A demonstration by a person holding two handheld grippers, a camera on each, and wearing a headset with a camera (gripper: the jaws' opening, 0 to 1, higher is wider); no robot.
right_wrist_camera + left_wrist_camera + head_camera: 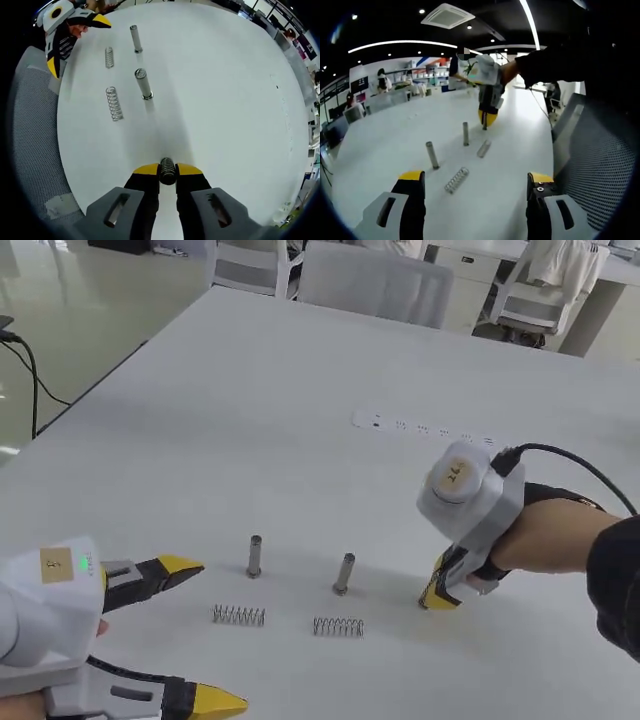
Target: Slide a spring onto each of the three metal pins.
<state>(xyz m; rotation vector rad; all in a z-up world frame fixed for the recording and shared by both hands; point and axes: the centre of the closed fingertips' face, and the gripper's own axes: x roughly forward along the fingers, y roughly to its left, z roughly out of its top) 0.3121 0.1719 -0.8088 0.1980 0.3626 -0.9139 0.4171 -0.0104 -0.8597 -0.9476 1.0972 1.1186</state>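
Yellow-tipped jaws of the right gripper (167, 169) are clamped on a spring (167, 173), seen end-on between the tips, with the gripper pointing down at the table (215, 100). In the left gripper view a thin upright under those tips looks like the third pin (484, 125). Whether the coil is already over it cannot be told.

Ahead of these jaws and to their left stands a bare pin (143, 83) with a loose spring (114, 103) lying flat beside it. Further out are a second bare pin (135, 39) and another loose spring (109, 57). Beyond them the left gripper (476, 177) hangs with its jaws wide apart and nothing between them.

This looks like the first of three fittings. Next, the held spring should be let go once it is seated. Then the nearer loose spring needs pinching by its side, tipping upright, and lining up with the pin top before it is lowered.
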